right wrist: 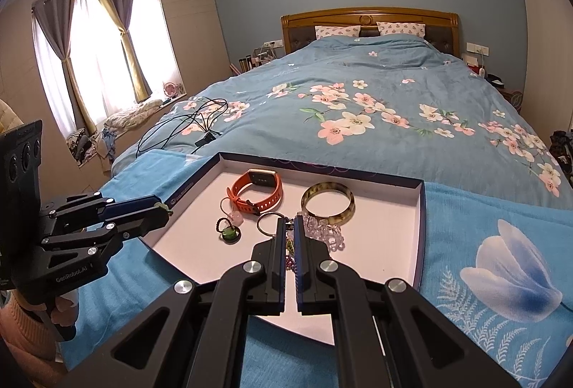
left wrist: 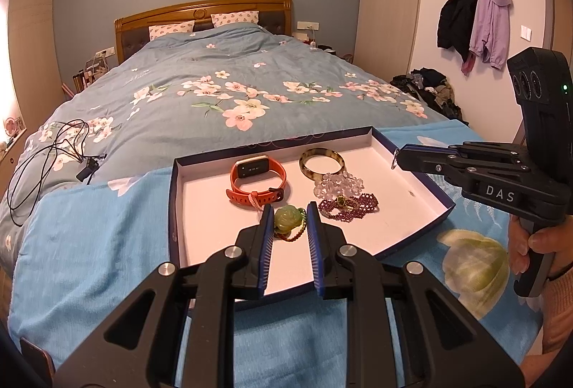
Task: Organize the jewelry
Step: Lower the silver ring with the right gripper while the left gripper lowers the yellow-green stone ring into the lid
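A shallow dark-blue tray (left wrist: 177, 209) with a pale floor lies on a blue towel on the bed; it also shows in the right wrist view (right wrist: 422, 234). In it are an orange smartwatch (left wrist: 258, 180), a tortoiseshell bangle (left wrist: 322, 163), a clear bead bracelet (left wrist: 338, 185) and a purple bead bracelet (left wrist: 349, 206). My left gripper (left wrist: 289, 221) is shut on a green jade flower pendant (left wrist: 286, 219) on a beaded string. My right gripper (right wrist: 289, 226) is shut on a silver key ring (right wrist: 268, 223) above the tray. A small green pendant (right wrist: 229, 232) lies on the tray floor.
A blue floral duvet (left wrist: 215, 90) covers the bed beyond the tray. A black cable (left wrist: 46, 158) lies on the duvet at the left. A blue towel (left wrist: 89, 244) is spread under the tray. Coats (left wrist: 472, 15) hang on the right wall.
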`<state>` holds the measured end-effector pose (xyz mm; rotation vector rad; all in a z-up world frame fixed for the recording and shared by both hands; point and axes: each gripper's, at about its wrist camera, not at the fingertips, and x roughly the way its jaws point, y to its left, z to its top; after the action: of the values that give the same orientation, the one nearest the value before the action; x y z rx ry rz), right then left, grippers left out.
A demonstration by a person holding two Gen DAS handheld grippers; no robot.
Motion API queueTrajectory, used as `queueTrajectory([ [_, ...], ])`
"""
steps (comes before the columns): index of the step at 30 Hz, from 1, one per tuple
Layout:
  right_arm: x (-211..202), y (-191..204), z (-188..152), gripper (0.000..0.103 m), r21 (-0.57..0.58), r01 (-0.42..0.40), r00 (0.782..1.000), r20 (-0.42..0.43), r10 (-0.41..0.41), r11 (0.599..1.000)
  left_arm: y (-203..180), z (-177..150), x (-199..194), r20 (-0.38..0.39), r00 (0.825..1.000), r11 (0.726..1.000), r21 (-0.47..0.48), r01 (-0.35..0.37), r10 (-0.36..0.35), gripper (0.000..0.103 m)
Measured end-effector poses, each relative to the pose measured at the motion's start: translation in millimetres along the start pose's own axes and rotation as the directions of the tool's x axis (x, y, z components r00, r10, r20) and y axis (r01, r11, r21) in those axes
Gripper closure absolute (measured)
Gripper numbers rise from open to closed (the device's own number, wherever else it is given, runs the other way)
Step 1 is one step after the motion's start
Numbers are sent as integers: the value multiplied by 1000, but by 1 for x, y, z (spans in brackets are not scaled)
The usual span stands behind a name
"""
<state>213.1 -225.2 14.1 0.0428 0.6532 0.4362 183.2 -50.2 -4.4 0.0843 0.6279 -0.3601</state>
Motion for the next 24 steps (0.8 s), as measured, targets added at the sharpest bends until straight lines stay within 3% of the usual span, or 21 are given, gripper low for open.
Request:
queueTrajectory([
  [24, 18, -11, 9, 100, 2, 18, 1000, -21, -18, 1000, 4, 8, 25, -21, 999, 1000, 1, -25, 25, 84],
])
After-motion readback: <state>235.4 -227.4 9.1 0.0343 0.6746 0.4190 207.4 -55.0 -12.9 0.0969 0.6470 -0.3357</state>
